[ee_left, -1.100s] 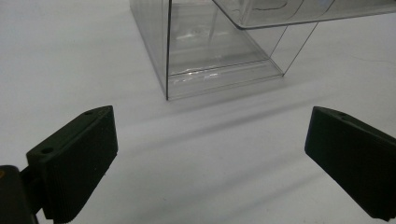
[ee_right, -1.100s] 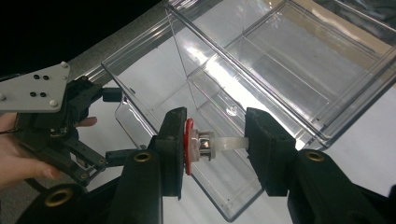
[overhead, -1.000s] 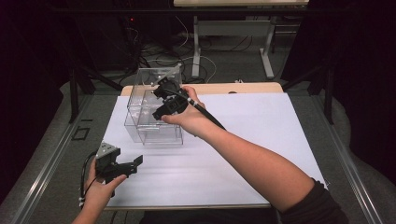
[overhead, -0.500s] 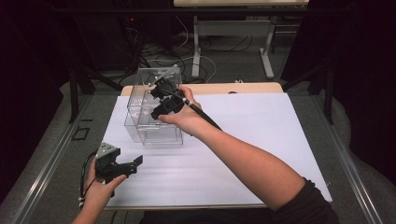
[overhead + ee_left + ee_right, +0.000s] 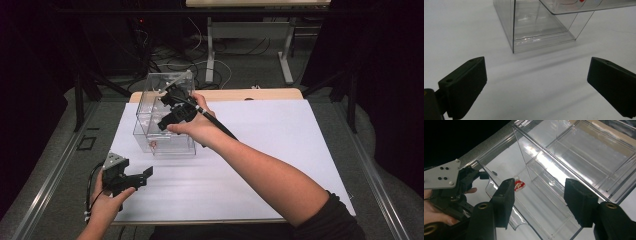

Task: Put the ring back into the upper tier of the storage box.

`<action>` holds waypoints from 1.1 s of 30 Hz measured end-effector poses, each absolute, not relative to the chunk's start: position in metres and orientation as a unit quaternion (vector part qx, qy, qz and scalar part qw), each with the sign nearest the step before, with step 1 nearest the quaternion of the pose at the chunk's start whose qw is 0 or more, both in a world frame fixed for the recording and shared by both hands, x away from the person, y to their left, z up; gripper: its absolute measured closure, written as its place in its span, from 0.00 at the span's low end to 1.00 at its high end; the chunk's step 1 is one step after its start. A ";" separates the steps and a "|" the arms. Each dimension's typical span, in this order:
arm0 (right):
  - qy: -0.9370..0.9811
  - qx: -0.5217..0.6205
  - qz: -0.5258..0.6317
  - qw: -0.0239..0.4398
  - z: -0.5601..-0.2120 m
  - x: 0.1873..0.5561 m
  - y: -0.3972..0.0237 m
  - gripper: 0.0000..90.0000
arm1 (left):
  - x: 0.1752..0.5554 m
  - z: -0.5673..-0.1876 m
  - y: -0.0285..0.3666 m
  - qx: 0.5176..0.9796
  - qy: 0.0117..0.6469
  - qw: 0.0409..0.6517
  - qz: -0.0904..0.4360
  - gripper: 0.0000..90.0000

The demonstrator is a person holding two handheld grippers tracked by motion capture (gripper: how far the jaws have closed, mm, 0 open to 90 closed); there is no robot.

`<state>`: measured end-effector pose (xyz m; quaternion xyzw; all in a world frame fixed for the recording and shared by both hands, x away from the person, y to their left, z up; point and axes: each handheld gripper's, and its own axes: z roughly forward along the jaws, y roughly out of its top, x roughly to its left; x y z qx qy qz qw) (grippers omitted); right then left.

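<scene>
At the table's near left edge our left gripper (image 5: 131, 176) rests low over the white sheet (image 5: 280, 145), jaws wide apart, nothing between them. Further right stands the clear plastic box (image 5: 165, 112), its drawer pulled out with a small red-and-white figure (image 5: 519, 185) lying in it. Above it hovers our right gripper (image 5: 167, 107) — its jaws have just been opening, now partly apart and empty.

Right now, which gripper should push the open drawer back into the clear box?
Probably left: the left gripper sits open at the drawer's front side. The right gripper, its jaws just opened with nothing between them, hangs above the clear box.
</scene>
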<state>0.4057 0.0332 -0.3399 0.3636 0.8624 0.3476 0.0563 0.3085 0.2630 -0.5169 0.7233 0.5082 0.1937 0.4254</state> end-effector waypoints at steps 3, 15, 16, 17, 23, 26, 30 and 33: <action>0.860 0.363 0.354 0.057 -0.340 0.406 0.032 0.42 | 0.309 -0.517 0.263 0.723 0.509 0.426 0.194 0.03; 0.862 0.360 0.354 0.049 -0.335 0.401 0.019 0.27 | 0.309 -0.517 0.262 0.724 0.507 0.426 0.193 0.03; 0.861 0.361 0.355 0.049 -0.335 0.400 0.017 0.26 | 0.309 -0.517 0.262 0.726 0.506 0.424 0.193 0.03; 0.860 0.361 0.357 0.049 -0.334 0.400 0.013 0.25 | 0.309 -0.517 0.262 0.726 0.505 0.424 0.193 0.03; 0.858 0.360 0.363 0.055 -0.334 0.398 -0.001 0.21 | 0.309 -0.517 0.263 0.727 0.506 0.423 0.191 0.03; 0.856 0.364 0.363 0.055 -0.334 0.398 -0.011 0.19 | 0.309 -0.516 0.262 0.727 0.504 0.424 0.192 0.03; 0.851 0.372 0.368 0.053 -0.335 0.399 -0.026 0.17 | 0.309 -0.517 0.262 0.726 0.506 0.424 0.190 0.03; 0.849 0.375 0.367 0.058 -0.336 0.398 -0.038 0.17 | 0.309 -0.517 0.262 0.727 0.506 0.423 0.190 0.03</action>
